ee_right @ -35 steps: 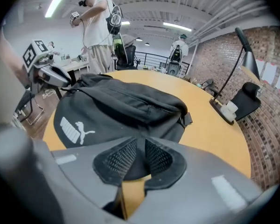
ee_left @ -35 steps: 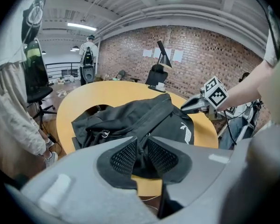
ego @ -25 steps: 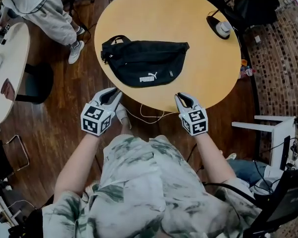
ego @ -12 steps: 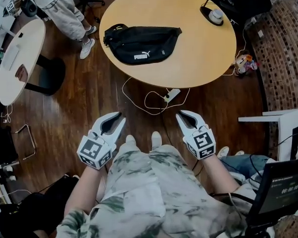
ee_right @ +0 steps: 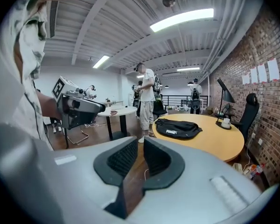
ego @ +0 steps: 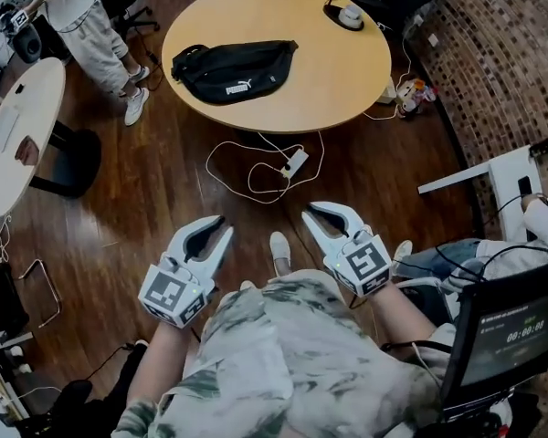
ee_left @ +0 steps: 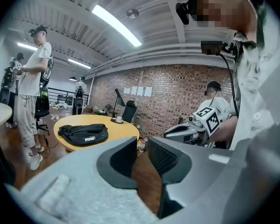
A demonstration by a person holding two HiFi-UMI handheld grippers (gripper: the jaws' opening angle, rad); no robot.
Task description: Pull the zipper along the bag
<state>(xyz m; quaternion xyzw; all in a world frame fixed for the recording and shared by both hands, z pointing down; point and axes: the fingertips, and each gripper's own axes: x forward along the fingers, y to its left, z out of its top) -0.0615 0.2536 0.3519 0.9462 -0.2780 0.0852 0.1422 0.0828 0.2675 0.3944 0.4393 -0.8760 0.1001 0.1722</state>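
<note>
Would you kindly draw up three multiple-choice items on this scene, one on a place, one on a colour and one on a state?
1. Where does the black bag lie?
A. on a chair
B. on the round table
C. on the person's lap

2. What colour is the logo on the bag?
A. white
B. red
C. yellow

3. How do the jaws of the left gripper stand?
A. shut on the zipper pull
B. clamped on a cable
C. apart, with nothing between them

Answers:
1 B: the head view shows it lying on the tabletop, toward the left side.
2 A: the print reads white against the black fabric.
3 C: the left gripper view shows a gap between the pads with nothing in it.
</note>
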